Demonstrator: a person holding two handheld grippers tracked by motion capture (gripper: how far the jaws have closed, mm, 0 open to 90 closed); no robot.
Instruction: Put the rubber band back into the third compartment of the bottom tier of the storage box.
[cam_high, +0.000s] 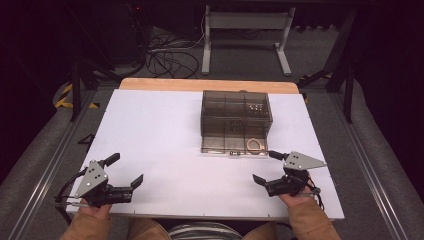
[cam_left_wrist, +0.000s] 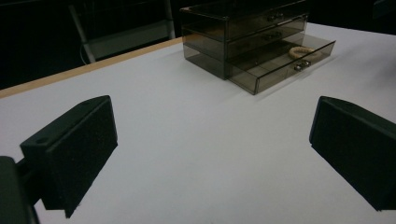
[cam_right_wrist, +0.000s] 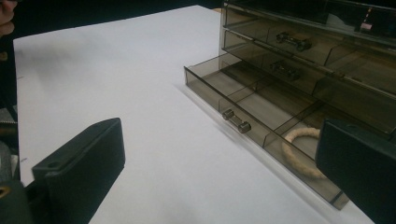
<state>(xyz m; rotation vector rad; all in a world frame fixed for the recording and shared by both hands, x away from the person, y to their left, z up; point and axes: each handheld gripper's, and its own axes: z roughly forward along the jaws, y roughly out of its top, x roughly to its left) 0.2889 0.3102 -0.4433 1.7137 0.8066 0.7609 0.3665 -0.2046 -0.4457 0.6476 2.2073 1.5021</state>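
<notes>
The desk (cam_high: 165, 130) carries a white top, with a strip of wood along its far edge. A smoky see-through drawer box (cam_high: 236, 111) stands right of centre toward the far side, three drawers high. Its bottom drawer (cam_high: 234, 145) is pulled out toward me; the two above it are closed. My left hand-held gripper (cam_high: 127, 170) rests at the near left corner, well apart from the box, jaws spread wide with nothing between them. My right hand-held gripper (cam_high: 265, 167) sits at the near right, close to the open drawer's front, jaws likewise spread and empty. A pale rope ring (cam_high: 255, 145) lies flat in the right end compartment of the open drawer. A small metal handle (cam_right_wrist: 236, 121) is fixed at the middle of the drawer front. Neither hand-held gripper touches the box.
</notes>
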